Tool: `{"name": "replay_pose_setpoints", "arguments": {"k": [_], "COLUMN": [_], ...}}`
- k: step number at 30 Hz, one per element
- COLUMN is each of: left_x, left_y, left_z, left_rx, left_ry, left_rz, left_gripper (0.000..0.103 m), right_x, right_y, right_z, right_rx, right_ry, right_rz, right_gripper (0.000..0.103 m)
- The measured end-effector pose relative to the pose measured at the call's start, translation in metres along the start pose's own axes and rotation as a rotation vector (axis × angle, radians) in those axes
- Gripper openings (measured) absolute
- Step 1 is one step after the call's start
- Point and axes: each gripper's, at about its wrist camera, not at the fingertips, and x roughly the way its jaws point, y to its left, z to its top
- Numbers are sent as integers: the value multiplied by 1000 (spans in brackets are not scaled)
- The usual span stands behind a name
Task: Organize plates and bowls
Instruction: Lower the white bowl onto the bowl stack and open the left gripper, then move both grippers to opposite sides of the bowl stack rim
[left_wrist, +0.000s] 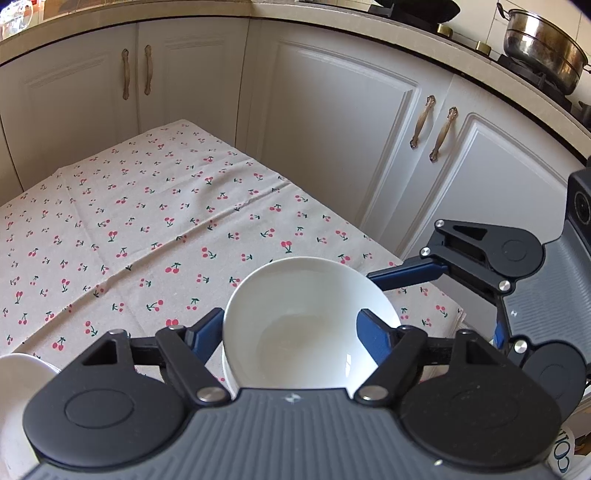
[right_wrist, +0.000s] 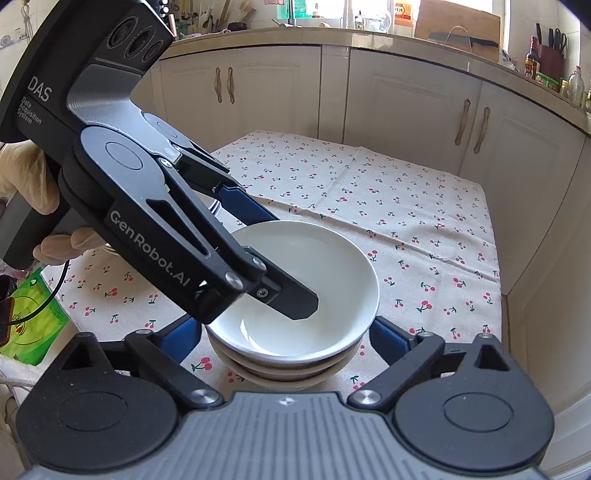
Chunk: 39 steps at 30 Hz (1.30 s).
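A white bowl (right_wrist: 317, 266) tops a stack of bowls (right_wrist: 280, 373) on the cherry-print tablecloth (right_wrist: 406, 206). My left gripper (right_wrist: 273, 254) reaches in from the left; one finger is inside the top bowl and the other is outside its far wall, so it pinches the rim. The left wrist view shows the same bowl (left_wrist: 306, 321) with a blue finger on each side of its wall. My right gripper (right_wrist: 284, 336) is open, its blue fingers spread on either side of the stack without touching it. It also appears at the right of the left wrist view (left_wrist: 402, 277).
White cabinets (right_wrist: 406, 99) enclose the table on the far and right sides. Another white dish (left_wrist: 18, 380) sits at the table's near left. A steel pot (left_wrist: 543, 44) stands on the stove. A green bag (right_wrist: 33, 317) lies at the left.
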Motion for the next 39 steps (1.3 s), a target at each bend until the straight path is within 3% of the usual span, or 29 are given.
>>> {"name": "replay_pose_setpoints", "arguments": {"k": [12, 15, 17, 22, 27, 34, 39], "left_x": [-24, -33, -38, -41, -40, -45, -37], "left_y": [6, 6, 6, 8, 9, 2, 4], "left_z": [-11, -19, -24, -39, -56, -78, -91], "left_rx": [13, 32, 52, 73, 76, 112, 101], "left_ry": [-74, -106, -126, -107, -85, -136, -143], "left_rz": [11, 31, 47, 55, 18, 60, 41], "left_gripper": [86, 95, 96, 100, 100, 101, 101], "right_x": [-11, -14, -16, -21, -28, -31, -27], "right_y": [7, 11, 13, 18, 24, 32, 29], "right_z": [-2, -4, -5, -7, -12, -22, -33], "right_rx": [-33, -48, -54, -56, -56, -76, -99], "right_ry": [-26, -28, -28, -32, -45, -30, -6], "right_rz": [-21, -30, -36, -55, -66, -80, -82], "right_gripper": [103, 103, 103, 103, 103, 103, 103]}}
